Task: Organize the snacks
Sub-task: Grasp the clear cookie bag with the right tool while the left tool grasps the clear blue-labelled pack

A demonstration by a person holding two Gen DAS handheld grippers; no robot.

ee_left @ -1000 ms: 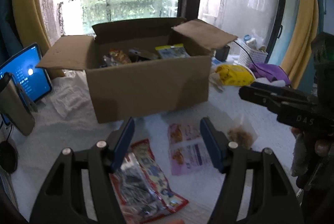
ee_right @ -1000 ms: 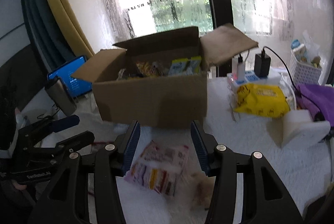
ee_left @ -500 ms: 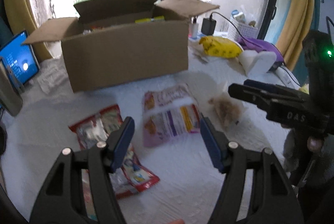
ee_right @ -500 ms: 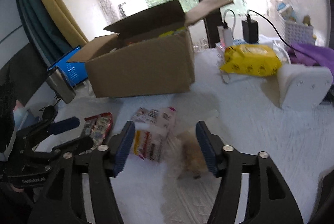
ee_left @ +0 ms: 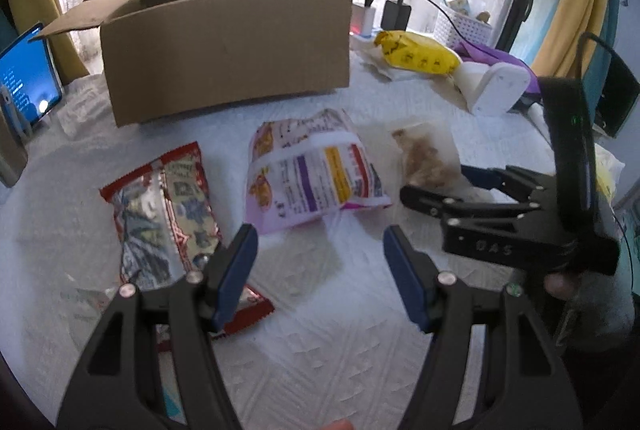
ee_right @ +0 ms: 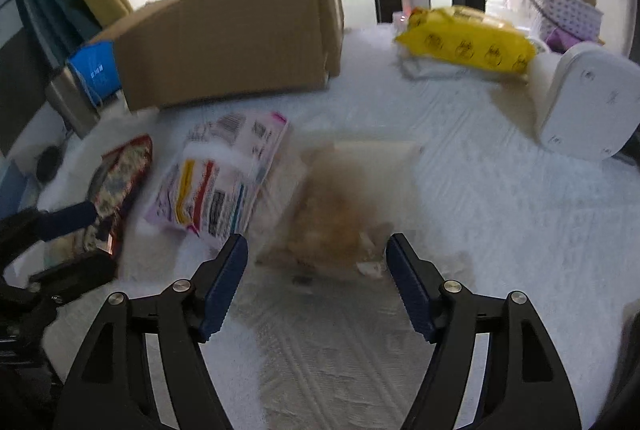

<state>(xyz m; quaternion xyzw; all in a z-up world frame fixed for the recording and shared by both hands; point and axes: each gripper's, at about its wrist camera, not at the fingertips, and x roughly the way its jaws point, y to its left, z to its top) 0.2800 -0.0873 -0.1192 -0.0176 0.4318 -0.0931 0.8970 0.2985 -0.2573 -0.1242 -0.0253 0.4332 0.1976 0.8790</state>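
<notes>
Three snack packs lie on the white cloth in front of an open cardboard box (ee_left: 224,45): a red pack (ee_left: 160,213), a pink-and-white pack (ee_left: 308,169) and a clear bag of brown snack (ee_left: 424,157). My left gripper (ee_left: 320,270) is open and empty, low over the cloth just short of the pink pack. My right gripper (ee_right: 316,274) is open and empty, its fingertips either side of the near end of the clear bag (ee_right: 340,205). It also shows in the left wrist view (ee_left: 448,185). The box (ee_right: 232,41), pink pack (ee_right: 224,177) and red pack (ee_right: 120,181) show in the right view.
A yellow pack (ee_left: 416,53), a white device (ee_left: 496,85), a white basket (ee_left: 464,25) and chargers sit at the back right. A lit tablet (ee_left: 24,77) stands at the left. The left gripper (ee_right: 60,242) shows at the right view's left edge.
Both grippers have come down and forward from box height toward the snacks on the cloth. The right one has closed in on the clear bag. Both stayed open.
</notes>
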